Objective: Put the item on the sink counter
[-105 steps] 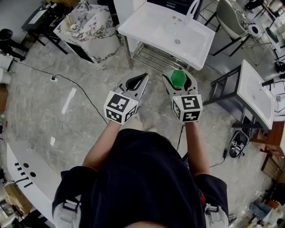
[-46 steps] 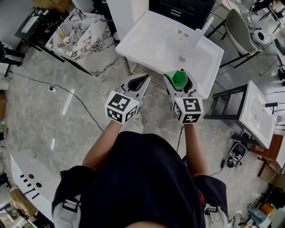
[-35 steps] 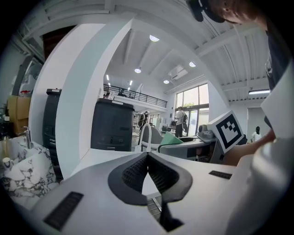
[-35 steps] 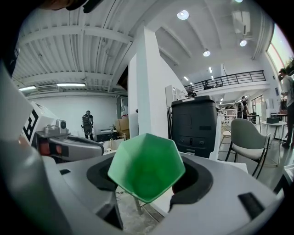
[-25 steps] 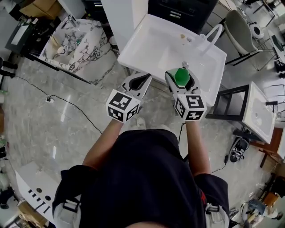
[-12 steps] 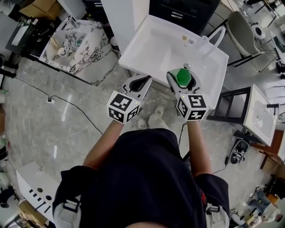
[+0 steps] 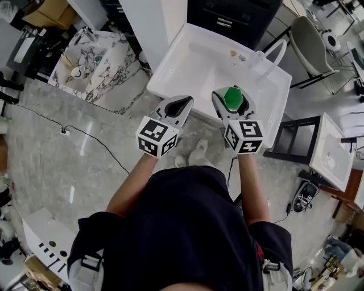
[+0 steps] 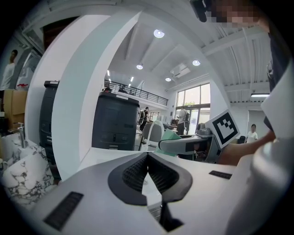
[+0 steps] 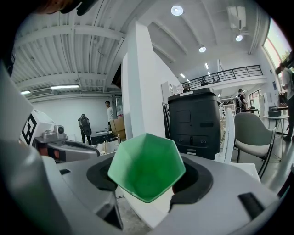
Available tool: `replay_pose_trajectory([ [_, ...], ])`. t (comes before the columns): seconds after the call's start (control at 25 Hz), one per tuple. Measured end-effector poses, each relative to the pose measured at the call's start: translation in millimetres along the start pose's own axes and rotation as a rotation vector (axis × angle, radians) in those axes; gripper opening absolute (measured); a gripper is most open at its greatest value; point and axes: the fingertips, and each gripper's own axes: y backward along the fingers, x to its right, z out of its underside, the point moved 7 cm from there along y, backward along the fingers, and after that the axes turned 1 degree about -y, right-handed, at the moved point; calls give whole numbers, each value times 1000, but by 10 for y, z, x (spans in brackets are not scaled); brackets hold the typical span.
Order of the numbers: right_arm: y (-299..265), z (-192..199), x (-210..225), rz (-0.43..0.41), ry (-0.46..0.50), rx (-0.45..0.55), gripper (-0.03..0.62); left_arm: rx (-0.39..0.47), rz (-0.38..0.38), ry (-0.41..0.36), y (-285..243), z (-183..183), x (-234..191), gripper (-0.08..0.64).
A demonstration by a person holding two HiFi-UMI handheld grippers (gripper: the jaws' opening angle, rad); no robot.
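Note:
My right gripper (image 7: 232,102) is shut on a green faceted cup (image 7: 231,98), whose open hexagonal mouth (image 9: 146,166) faces the right gripper camera. It hangs over the near rim of a white sink (image 7: 187,54) that has a white faucet (image 7: 273,52) at its far right. My left gripper (image 7: 177,107) is shut with nothing in it, its dark pads (image 8: 148,173) touching, just short of the sink's near edge. From the left gripper view the right gripper and the green cup (image 8: 171,136) show to the right.
A marble-patterned basin (image 7: 94,54) stands to the left on the grey stone floor. A black cabinet (image 7: 236,14) is behind the sink, a grey chair (image 7: 304,37) to its right, another white basin (image 7: 333,150) on a dark frame at far right. Small bits (image 7: 237,55) lie near the faucet.
Over four seconds the sink has come nearer and now lies right under both grippers. The right gripper keeps hold of the green cup throughout; the left stays shut.

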Motion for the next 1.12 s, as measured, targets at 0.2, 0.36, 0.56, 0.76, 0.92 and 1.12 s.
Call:
replay_pose_trajectory([
  [0.2, -178, -44, 229, -13, -9, -7, 331, -10, -4, 7, -272, -59, -76, 12],
  [0.36, -333, -73, 412, -25, -16, -8, 331, -11, -17, 12, -478, -108, -157, 12],
  [0.56, -518, -141, 601, -55, -13, -13, 331, -12, -34, 18, -719, -183, -230, 12],
  [0.76, -667, -160, 789, -90, -14, -15, 331, -13, -61, 17, -922, -219, -252, 12],
  [0.92, -756, -153, 877, -127, -16, -14, 331, -17, -89, 21, -1037, -222, -257, 12],
  [1.12, -846, -156, 901, -180, -9, -11, 331, -19, -117, 7, -1113, -248, -240, 12],
])
